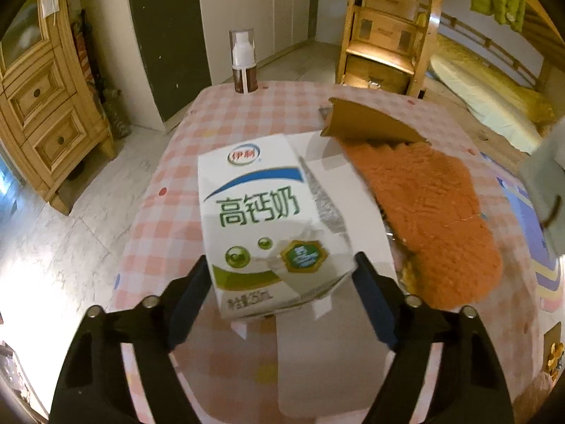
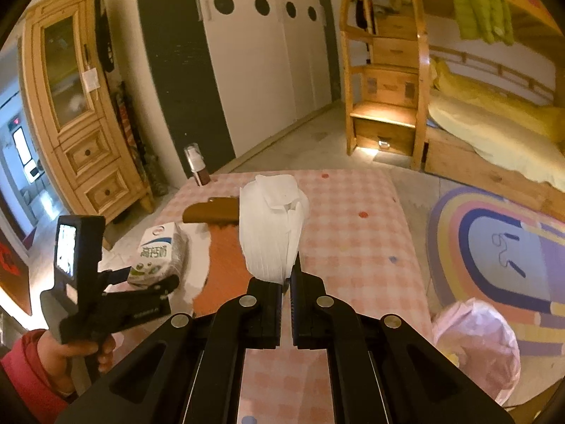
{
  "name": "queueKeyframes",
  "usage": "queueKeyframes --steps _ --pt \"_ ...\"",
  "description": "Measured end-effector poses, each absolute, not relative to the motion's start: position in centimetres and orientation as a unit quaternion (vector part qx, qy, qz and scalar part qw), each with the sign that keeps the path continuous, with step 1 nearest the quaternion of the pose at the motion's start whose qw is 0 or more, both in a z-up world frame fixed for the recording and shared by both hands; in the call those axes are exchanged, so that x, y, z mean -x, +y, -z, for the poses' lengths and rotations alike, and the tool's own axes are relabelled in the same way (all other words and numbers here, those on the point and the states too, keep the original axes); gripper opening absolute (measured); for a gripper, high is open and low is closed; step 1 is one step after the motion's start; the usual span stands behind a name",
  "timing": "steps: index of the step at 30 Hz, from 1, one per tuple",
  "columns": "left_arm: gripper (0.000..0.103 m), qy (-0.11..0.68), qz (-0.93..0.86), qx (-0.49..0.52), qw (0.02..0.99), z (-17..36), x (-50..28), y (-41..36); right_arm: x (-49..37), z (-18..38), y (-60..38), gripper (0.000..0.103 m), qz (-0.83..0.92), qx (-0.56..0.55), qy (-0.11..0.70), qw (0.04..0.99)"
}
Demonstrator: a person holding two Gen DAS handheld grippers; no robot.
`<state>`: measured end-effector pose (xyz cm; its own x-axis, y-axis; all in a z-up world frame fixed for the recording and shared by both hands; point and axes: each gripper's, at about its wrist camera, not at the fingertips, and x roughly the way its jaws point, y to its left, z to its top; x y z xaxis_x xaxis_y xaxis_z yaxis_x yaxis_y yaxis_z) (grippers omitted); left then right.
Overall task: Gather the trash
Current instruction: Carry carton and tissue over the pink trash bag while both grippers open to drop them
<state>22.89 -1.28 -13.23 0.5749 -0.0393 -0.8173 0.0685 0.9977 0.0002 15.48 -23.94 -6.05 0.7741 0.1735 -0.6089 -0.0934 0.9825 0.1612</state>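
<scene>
Trash lay on and above the pink checked tablecloth (image 1: 169, 233): a white milk carton (image 1: 272, 226) printed with 高钙奶 in green under a red-and-blue oval brand logo, its lower corner dented and its base reading a volume in mL that was too blurred to make out. The carton stood between the fingers of the left gripper (image 1: 280, 272), whose jaws were spread wide on either side of it; whether the pads pressed on it could not be told. The right gripper (image 2: 286, 275) was clenched on a crumpled white tissue (image 2: 272, 222), held up off the table. Beside the carton rested a sheet of white paper (image 1: 353, 190) and an orange fuzzy insole (image 1: 430, 219), with a brown cardboard piece (image 1: 367, 123) at its far end. At the table's far edge stood a brown spray bottle (image 1: 243, 67) with a white pump and clear cap. A pink plastic bag (image 2: 476, 342) sat off the table's right side; its contents could not be seen. A hand (image 2: 81, 349) in a red sleeve gripped the left gripper's handle.
</scene>
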Motion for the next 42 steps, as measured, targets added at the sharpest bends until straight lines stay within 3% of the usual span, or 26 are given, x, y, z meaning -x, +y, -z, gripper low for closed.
queueKeyframes --steps 19,42 --pt "0.072 0.339 0.094 -0.001 0.936 4.3 -12.8 0.6 -9.8 4.7 -26.2 0.004 -0.060 -0.090 0.310 0.945" --pt "0.072 0.319 0.348 -0.138 0.871 6.7 -6.2 -23.1 1.2 7.3 -41.4 0.004 0.114 -0.171 0.303 0.930"
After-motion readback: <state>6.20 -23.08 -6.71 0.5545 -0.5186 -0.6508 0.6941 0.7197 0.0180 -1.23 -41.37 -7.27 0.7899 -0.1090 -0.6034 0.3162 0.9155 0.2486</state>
